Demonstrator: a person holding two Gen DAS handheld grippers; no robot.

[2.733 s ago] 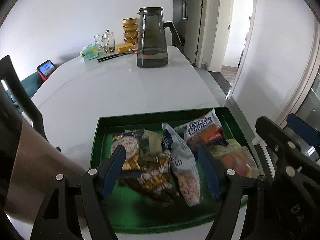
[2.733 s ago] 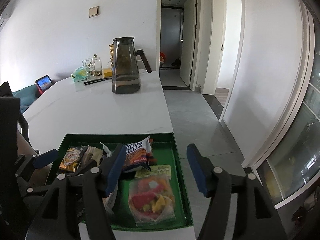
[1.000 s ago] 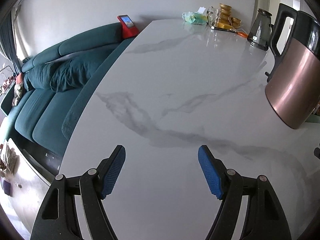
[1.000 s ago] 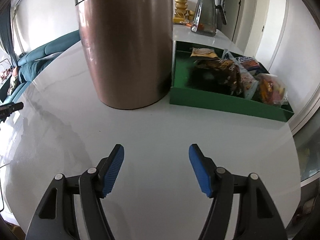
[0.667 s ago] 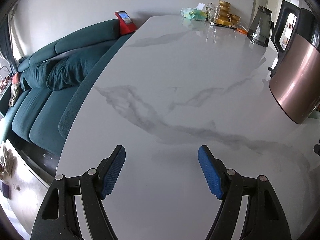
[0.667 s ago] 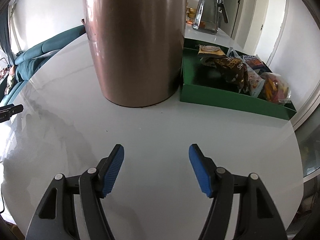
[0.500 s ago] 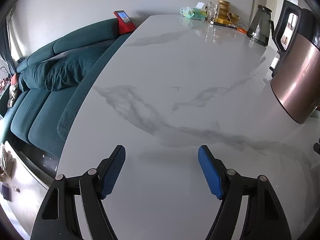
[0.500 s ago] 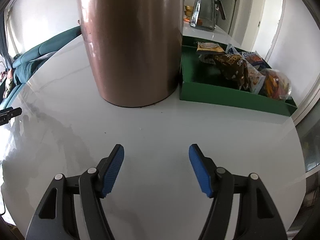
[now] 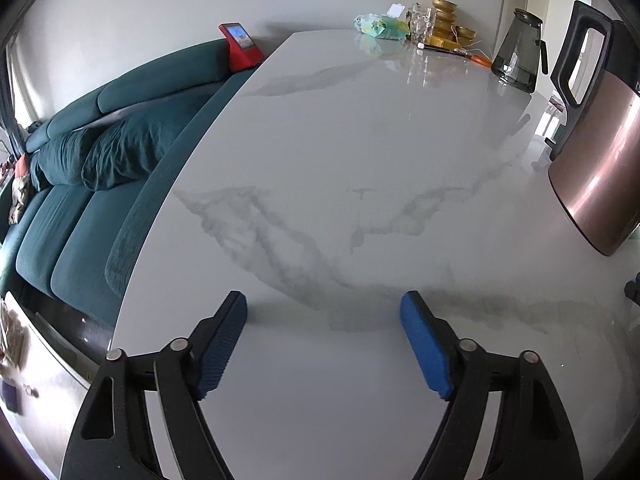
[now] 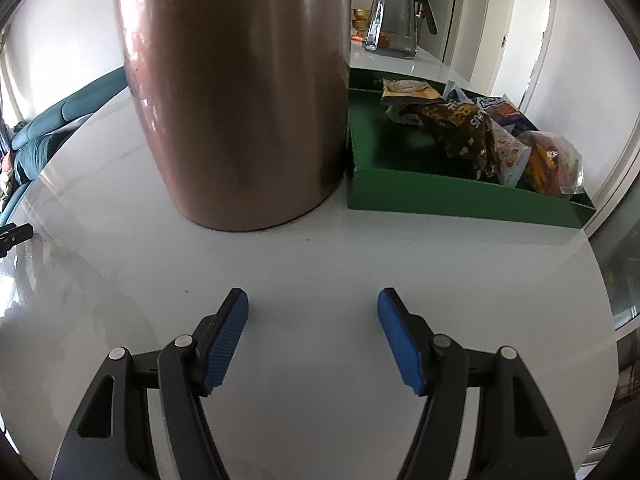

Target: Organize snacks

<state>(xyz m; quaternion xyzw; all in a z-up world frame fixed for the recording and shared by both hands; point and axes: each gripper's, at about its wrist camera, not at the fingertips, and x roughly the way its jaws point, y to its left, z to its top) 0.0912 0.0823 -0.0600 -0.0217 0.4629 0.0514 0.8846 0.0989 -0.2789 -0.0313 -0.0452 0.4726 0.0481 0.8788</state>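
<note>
White marble with grey veins makes up the tabletop (image 9: 360, 152), which fills both wrist views; a teal sofa (image 9: 88, 168) runs along its left edge in the left wrist view, with a small red stand (image 9: 240, 46) holding a screen at the sofa's back near the tabletop's far left corner.

At the far end of the tabletop stand a grey glass pitcher (image 9: 518, 58), a stack of golden bowls (image 9: 444, 28), some clear glassware and a greenish bag (image 9: 380, 26). A tall copper-coloured jug (image 10: 236, 92) with a black handle stands nearer, close in front of the right gripper.

The snacks (image 10: 480, 132) lie in a green tray (image 10: 440, 196) at the tabletop's right edge, its left wall just beside the jug's base. Several packets are heaped toward the tray's right part: a yellow bag at the back, a dark brown crumpled one in the middle, a white-and-blue one and a clear bag with orange and red pieces nearest the right corner. The tray's left part shows bare green floor.

The left gripper (image 9: 324, 320) points down at bare marble near the tabletop's left edge; its jaws are opening, with nothing between the blue pads. The right gripper (image 10: 312, 316) hangs over bare marble in front of the jug, jaws wide and empty, well apart from the tray.
</note>
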